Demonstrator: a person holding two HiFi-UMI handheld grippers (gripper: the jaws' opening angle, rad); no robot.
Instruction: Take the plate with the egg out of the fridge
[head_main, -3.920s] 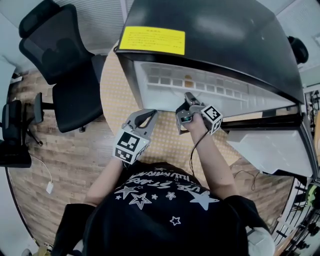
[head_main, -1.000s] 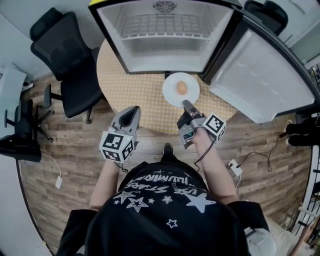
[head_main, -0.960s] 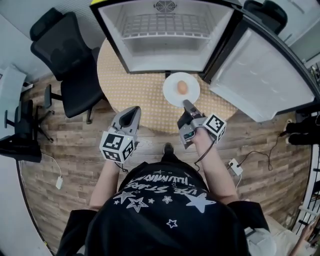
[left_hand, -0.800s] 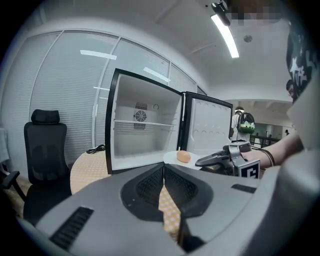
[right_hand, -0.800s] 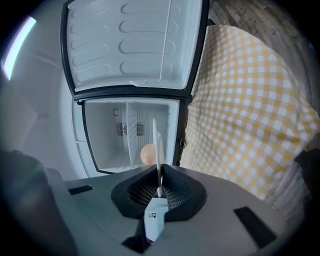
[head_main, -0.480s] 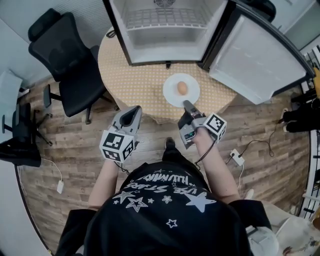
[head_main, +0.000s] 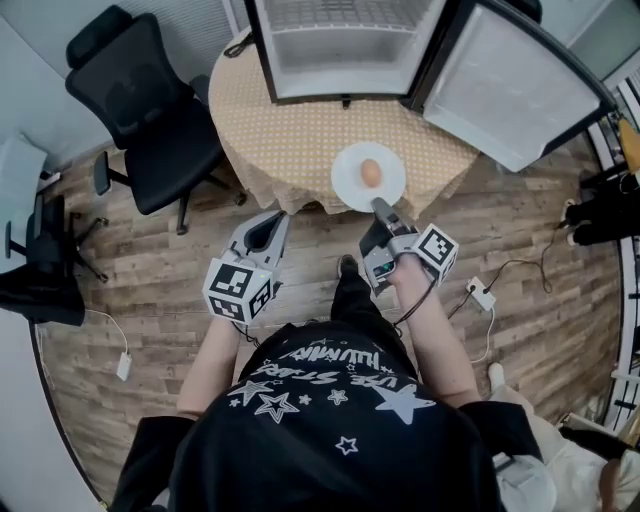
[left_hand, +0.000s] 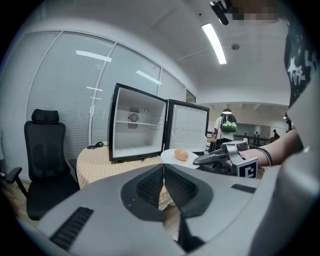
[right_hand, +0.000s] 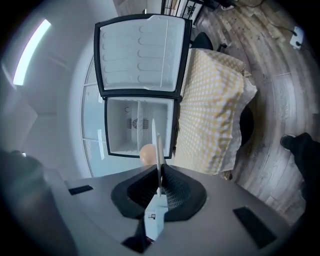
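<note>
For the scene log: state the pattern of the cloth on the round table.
Yellow tablecloth with small, regular white spots; clearest in the right gripper view.

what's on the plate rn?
One egg, near the middle of the white plate. Right gripper is shut on the near rim, covering that bit; nothing else visible.

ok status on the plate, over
Right gripper shut on plate rim; left gripper shut, empty. Plate out of the fridge, egg on it. Nothing seen blocking.
</note>
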